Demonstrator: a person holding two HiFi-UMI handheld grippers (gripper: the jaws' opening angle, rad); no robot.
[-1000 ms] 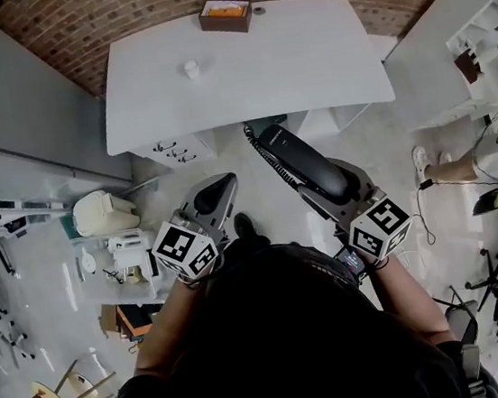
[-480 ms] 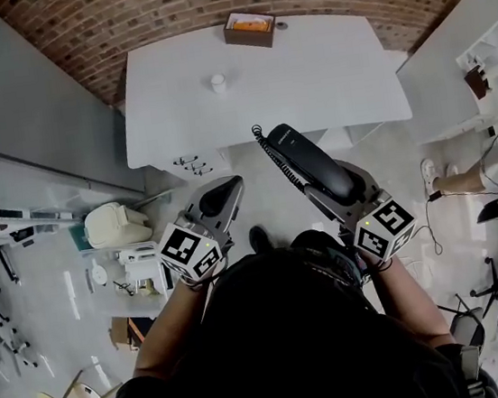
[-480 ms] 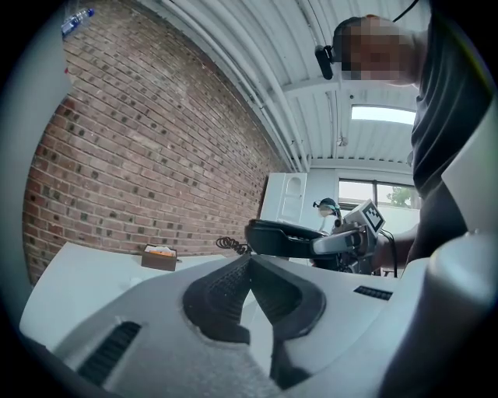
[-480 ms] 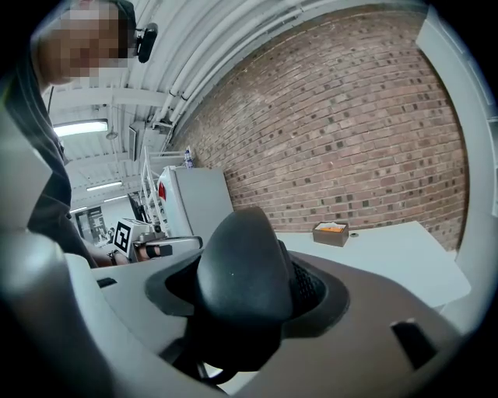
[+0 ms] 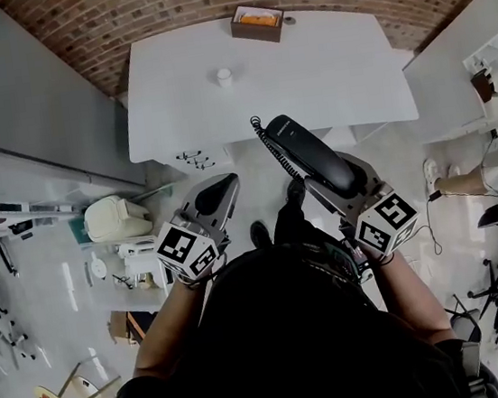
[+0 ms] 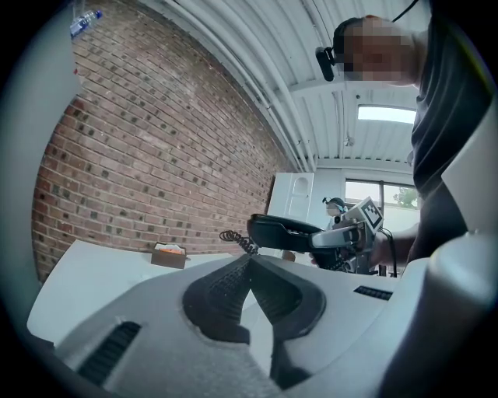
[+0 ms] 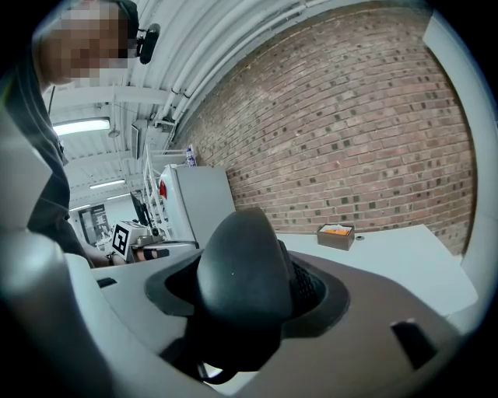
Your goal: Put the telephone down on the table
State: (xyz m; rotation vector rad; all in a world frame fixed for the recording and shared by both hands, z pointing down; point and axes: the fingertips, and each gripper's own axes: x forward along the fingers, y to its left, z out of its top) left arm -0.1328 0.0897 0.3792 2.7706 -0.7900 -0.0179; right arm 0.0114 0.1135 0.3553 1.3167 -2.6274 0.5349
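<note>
- The right gripper (image 5: 342,181), held forward at waist height, is clamped on the black telephone (image 5: 308,149). The handset points up and away, over the near edge of the white table (image 5: 333,73).
- The left gripper (image 5: 219,191) is level beside it, jaws together and empty.
- The handset's small print is unreadable.

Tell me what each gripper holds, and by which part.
Right gripper clamps the black telephone handset by its near end, corded end jutting forward. Left gripper is shut, empty.
</note>
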